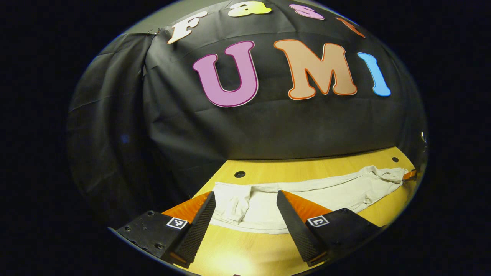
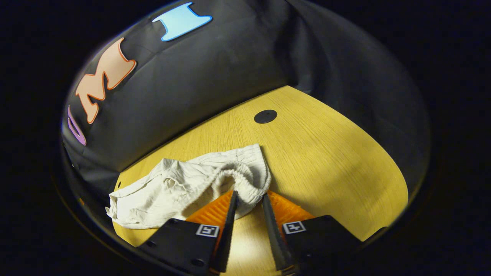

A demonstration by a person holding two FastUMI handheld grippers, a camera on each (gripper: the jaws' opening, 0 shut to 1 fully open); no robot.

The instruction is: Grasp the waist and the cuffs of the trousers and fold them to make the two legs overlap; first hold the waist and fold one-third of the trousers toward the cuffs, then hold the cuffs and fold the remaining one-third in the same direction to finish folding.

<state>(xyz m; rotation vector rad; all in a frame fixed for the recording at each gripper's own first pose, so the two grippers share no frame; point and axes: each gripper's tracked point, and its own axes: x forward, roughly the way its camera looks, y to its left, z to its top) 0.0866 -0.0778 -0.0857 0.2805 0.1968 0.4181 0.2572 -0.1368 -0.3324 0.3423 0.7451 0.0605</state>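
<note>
Left fingers: the left gripper (image 1: 245,207) stood with its fingers wide apart over the cuff end of the trousers (image 1: 307,191), one finger (image 1: 199,222) at the outer edge of the cloth and the other further along the leg; nothing was pinched.
Right fingers: the right gripper (image 2: 249,207) had its fingers nearly together, with the bunched elastic waist (image 2: 245,184) at their tips; whether both pressed on the cloth could not be told.
Trousers position: pale cloth lay along the far edge of the table (image 1: 230,253), near the black wall, cuffs toward the left gripper and waist toward the right.
Cloth condition: the leg looked fairly flat at the cuff end; the waist end was rumpled and slightly raised off the table.
Table detail: a dark round hole (image 2: 265,116) sat beyond the waist, apart from the cloth.
Step in hand: judged as the first stage, taking hold of waist and cuffs before laying one leg over the other.
Next move: the left fingers would need to drop and close on the cuffs; the right grip should be confirmed firm on the waistband before lifting.
</note>
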